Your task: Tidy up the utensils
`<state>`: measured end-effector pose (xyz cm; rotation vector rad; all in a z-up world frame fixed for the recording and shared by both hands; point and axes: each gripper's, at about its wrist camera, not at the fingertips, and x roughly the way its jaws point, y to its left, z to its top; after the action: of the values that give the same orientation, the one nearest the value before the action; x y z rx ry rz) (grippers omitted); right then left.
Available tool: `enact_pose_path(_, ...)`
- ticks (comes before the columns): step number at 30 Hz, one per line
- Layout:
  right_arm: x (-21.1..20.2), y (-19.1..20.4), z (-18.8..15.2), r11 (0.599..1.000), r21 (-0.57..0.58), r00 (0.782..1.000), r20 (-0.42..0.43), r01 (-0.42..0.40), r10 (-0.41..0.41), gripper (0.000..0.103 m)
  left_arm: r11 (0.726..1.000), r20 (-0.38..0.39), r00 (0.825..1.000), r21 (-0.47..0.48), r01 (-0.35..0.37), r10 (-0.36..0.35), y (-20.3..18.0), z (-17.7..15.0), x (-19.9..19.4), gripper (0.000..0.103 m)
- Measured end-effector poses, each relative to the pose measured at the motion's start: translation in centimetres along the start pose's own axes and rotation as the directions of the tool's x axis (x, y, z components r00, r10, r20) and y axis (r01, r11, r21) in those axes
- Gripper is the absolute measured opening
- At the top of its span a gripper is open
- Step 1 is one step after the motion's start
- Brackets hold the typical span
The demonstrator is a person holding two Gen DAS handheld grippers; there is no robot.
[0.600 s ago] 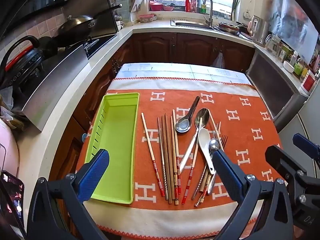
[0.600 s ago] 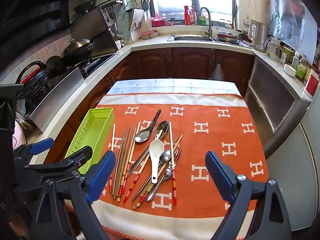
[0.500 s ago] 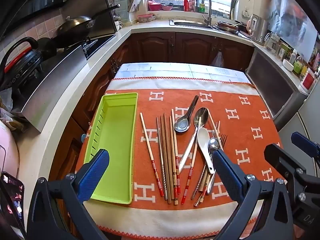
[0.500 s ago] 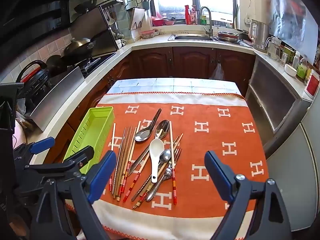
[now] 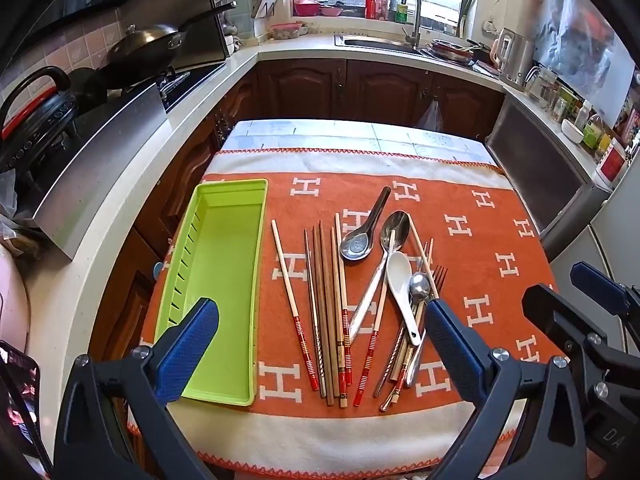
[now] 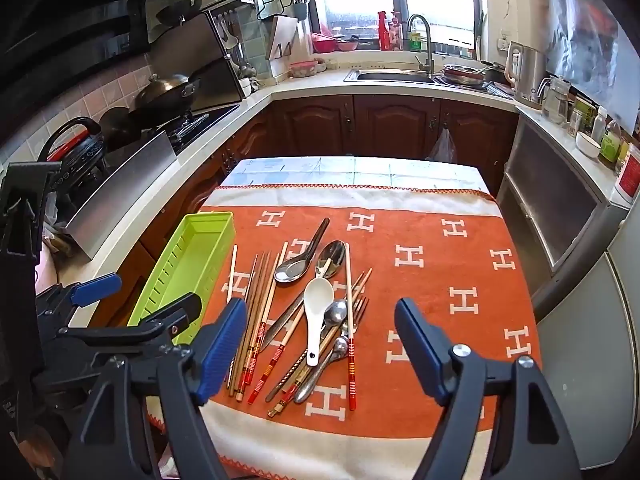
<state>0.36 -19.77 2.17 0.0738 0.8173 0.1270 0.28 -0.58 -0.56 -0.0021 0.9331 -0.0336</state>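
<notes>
A lime green tray (image 5: 234, 186) lies empty on the left of the orange cloth. Right of it lie several chopsticks (image 5: 298, 322), a dark-handled metal spoon (image 5: 360, 240), a steel spoon (image 5: 394, 228), a white ceramic spoon (image 5: 402, 284) and a fork (image 5: 438, 276), partly piled together. My left gripper (image 5: 320, 312) hovers open above the chopsticks, holding nothing. My right gripper (image 6: 320, 312) hovers open over the white spoon (image 6: 318, 300) and the pile, also holding nothing. It stands to the right of the left gripper (image 6: 140, 296) and the tray (image 6: 192, 256).
The cloth covers a small table (image 6: 360, 168) with its near edge just under both grippers. A counter with a stove and wok (image 5: 144, 46) runs along the left. Sink (image 6: 392, 76) at the back, kettle and jars on the right counter.
The right gripper's fingers stand a little closer together than before, still wide apart. The left gripper has barely drifted. No utensil has moved.
</notes>
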Motion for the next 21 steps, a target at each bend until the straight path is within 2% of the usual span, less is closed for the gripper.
enact_pose_path(21, 0.39, 0.28, -0.18, 1.0, -0.002, 1.0, -0.013, -0.011, 0.011, 0.068, 1.0, -0.029, 1.0, -0.006, 0.004, -0.004, -0.21, -0.23, 0.33, 0.102)
